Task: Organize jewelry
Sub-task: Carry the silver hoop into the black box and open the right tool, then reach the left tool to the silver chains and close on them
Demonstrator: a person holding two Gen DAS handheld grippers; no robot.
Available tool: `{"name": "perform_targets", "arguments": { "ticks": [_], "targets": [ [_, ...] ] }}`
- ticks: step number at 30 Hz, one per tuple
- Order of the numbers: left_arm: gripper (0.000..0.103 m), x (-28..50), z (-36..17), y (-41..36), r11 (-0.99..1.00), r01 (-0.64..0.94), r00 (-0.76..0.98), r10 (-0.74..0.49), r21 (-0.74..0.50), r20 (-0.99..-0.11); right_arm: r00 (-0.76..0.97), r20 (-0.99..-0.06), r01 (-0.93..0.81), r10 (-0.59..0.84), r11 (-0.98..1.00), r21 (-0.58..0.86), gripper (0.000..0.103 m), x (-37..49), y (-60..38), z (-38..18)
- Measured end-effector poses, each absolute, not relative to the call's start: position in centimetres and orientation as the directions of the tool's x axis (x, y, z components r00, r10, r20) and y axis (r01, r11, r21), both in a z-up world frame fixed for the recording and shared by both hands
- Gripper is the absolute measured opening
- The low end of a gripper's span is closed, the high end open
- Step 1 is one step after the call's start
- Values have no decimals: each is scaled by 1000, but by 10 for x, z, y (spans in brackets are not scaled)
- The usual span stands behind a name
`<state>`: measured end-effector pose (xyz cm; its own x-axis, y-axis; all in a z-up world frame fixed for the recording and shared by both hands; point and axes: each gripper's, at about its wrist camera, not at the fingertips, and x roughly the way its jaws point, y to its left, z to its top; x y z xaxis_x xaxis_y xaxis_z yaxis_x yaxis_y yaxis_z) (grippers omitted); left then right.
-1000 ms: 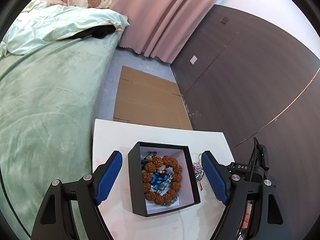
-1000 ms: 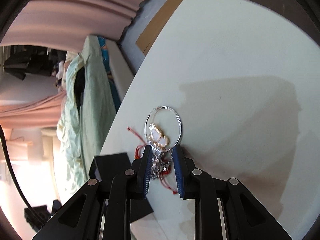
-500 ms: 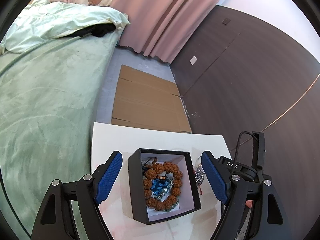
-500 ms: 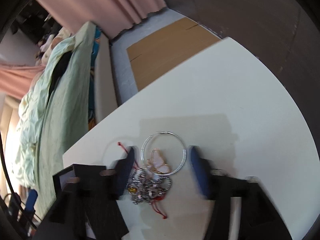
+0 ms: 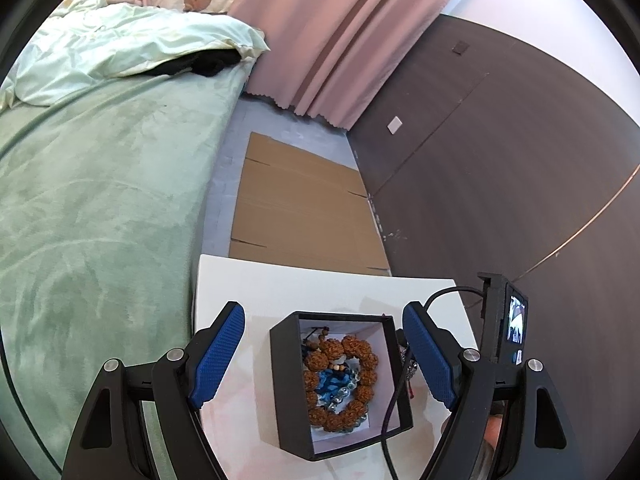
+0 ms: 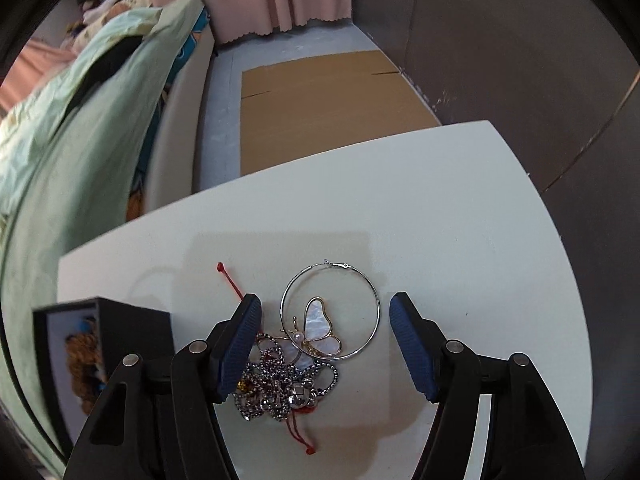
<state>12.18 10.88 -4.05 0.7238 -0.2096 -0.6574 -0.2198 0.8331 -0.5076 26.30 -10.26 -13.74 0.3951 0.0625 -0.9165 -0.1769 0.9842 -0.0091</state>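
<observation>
A black open box point(image 5: 288, 392) with a white lining sits on the white table point(image 5: 280, 284). Inside lie a brown bead bracelet point(image 5: 352, 348) and blue and silver pieces. My left gripper point(image 5: 324, 356) is open and empty, its jaws either side of the box. In the right wrist view a pile of jewelry lies on the table: a silver hoop point(image 6: 330, 310), a pearly butterfly brooch point(image 6: 318, 330), a silver bead chain point(image 6: 284, 390) and a red cord point(image 6: 230, 280). My right gripper point(image 6: 326, 346) is open and empty above this pile. The box point(image 6: 132, 328) stands to its left.
A green bed point(image 5: 88, 200) runs along the table's left. Flat cardboard point(image 5: 300, 208) lies on the floor beyond the table. A dark wall point(image 5: 500, 160) stands to the right, pink curtains point(image 5: 340, 32) at the back. The right gripper's screen and cable point(image 5: 504, 320) show beside the box.
My right gripper has opened, let go of the jewelry pile, and pulled back and up. The left gripper has risen slightly over the box.
</observation>
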Motion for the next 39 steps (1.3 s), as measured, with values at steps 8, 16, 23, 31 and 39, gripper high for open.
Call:
{"name": "perform_targets", "arguments": {
  "ticks": [8,16,23,31,39],
  "targets": [
    [83,116,-39,107,839,-222,722,-201,-497,-662,359,-911,-151,202,976,157,49,260,-128,-132],
    [96,110,-37,99,858,-218,719,-182,-466,-671,381,-824,-202,419,908,368,49,242,-136,-104],
    [103,101,-40,105,857,-251,719,-146,-450,-679,368,-716,-338,594,802,492,49,214,-110,-79],
    [103,88,-38,114,854,-277,725,-114,-439,-680,256,-664,-446,703,695,564,50,187,-78,-82],
    [103,83,-37,103,860,-273,724,-111,-431,-681,285,-672,-391,684,723,570,66,188,-112,-82]
  ]
}}
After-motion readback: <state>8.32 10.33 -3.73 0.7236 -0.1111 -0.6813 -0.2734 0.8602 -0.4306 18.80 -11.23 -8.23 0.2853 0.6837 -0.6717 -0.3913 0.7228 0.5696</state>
